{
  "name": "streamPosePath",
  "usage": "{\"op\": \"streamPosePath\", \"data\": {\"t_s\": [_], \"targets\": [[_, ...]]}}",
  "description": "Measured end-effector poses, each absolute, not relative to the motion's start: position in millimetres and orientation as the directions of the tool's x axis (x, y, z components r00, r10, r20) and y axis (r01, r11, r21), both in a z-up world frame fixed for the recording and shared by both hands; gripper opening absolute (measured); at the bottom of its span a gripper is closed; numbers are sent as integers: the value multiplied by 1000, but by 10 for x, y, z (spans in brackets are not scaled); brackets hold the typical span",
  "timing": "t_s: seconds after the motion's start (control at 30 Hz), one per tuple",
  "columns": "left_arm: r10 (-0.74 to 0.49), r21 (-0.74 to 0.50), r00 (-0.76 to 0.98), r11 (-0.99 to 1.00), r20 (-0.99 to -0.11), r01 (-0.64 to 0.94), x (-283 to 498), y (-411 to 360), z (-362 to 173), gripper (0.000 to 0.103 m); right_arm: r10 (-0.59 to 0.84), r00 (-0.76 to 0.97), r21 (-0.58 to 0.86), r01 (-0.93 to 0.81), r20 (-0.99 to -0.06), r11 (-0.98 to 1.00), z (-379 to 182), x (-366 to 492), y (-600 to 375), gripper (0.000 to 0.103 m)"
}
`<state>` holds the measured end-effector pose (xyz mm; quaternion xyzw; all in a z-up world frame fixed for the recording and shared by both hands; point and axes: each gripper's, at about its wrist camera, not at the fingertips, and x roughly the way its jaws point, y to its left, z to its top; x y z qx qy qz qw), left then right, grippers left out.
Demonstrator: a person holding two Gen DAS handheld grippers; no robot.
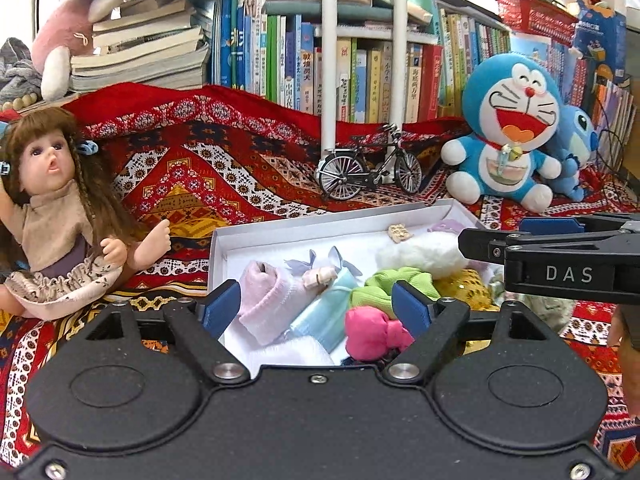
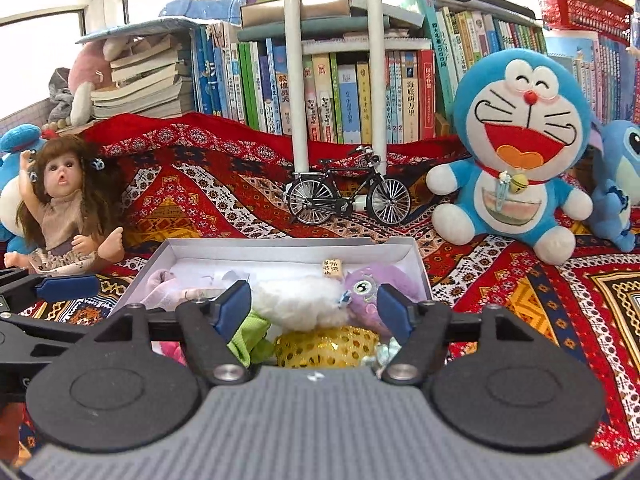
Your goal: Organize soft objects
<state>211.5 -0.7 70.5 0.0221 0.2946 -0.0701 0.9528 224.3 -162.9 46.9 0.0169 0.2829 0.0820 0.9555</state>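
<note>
Showing pink bundle: left view only.

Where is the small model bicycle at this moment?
In both wrist views the model bicycle stands upright on the red patterned cloth, behind the white box, in front of a white pole, left of the Doraemon plush.

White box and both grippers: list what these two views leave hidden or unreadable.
- White box: its near edge is hidden in both views by the gripper bodies.
- Gold sequinned piece: lower part covered by the right gripper housing.
- Pink bundle: partly behind the left gripper finger.
- Small tag: print too small to read.
- Doll: cut off by the left-wrist view's left edge.
</note>
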Motion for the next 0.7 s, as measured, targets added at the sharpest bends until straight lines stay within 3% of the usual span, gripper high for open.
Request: {"op": "streamPosePath", "data": {"t_s": [0.7], "targets": [[-129,3,860,989,-493,151,1348,-19,812,85,165,875,40,-165,-455,985,573,1536,-1704,90]]}}
